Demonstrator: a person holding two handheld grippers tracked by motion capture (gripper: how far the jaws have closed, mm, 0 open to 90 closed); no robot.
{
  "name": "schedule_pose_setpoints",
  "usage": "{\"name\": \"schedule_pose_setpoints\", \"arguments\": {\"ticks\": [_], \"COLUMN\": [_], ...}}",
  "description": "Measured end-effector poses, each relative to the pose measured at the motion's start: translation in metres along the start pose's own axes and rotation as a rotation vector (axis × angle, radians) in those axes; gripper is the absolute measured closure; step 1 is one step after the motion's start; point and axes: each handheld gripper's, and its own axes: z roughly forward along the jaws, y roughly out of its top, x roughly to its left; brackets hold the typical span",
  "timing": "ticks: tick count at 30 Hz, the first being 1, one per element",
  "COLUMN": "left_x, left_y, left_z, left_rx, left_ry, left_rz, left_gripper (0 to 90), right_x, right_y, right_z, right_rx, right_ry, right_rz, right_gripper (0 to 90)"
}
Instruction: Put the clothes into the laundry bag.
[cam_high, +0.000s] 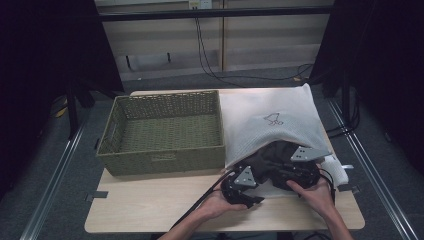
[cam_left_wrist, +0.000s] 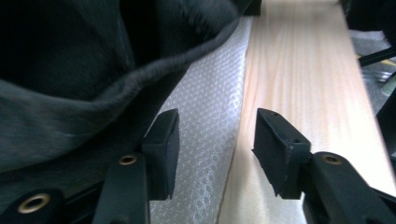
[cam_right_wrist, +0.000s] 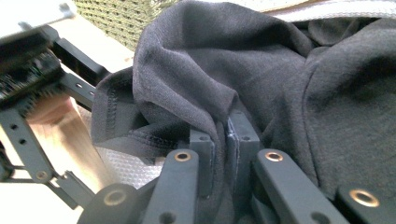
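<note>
A white mesh laundry bag (cam_high: 270, 120) lies on the right half of the wooden table (cam_high: 165, 210), its mouth toward the person. A dark garment (cam_high: 277, 155) bulges out of that mouth. My right gripper (cam_right_wrist: 229, 135) is shut on a fold of the dark garment (cam_right_wrist: 280, 74); in the high view the right gripper (cam_high: 282, 167) sits at the bag's mouth. My left gripper (cam_left_wrist: 215, 130) is open with nothing between its pads, over the edge of the mesh bag (cam_left_wrist: 210, 107), with the garment (cam_left_wrist: 70, 107) to its left. In the high view the left gripper (cam_high: 250, 187) is just in front of the garment.
A green woven basket (cam_high: 160, 155) stands on the left half of the table, beside the bag. Bare wood (cam_left_wrist: 299, 70) runs along the front edge. Black cables trail from both grippers toward the person. Dark curtains flank the table.
</note>
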Motion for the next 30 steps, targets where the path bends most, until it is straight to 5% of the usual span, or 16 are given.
{"name": "schedule_pose_setpoints", "arguments": {"ticks": [5,9,16,19,27,30], "left_x": [-0.004,-0.005,0.003,0.000,-0.002,-0.002], "left_y": [0.003,0.003,0.003,0.004,0.003,0.003], "left_z": [0.004,0.005,0.002,0.003,-0.002,-0.005], "left_rx": [0.025,0.026,0.015,0.016,-0.005,-0.023], "left_ry": [0.008,0.012,0.109,0.131,0.015,-0.019], "left_rz": [0.070,0.065,0.031,0.047,0.047,0.019], "left_gripper": [43.1,37.7,82.2,87.6,89.2,89.3], "right_x": [-0.002,-0.003,-0.003,-0.003,-0.019,-0.027], "right_y": [-0.002,-0.002,-0.005,-0.006,-0.005,0.000], "right_z": [0.000,0.002,0.005,0.008,0.032,0.042], "right_rx": [0.001,0.001,0.004,0.017,0.081,0.088], "right_ry": [0.003,0.006,0.012,0.017,-0.002,-0.016], "right_rz": [0.012,0.012,0.017,0.022,0.031,0.028], "right_gripper": [82.4,81.9,81.2,81.1,81.3,81.5]}}
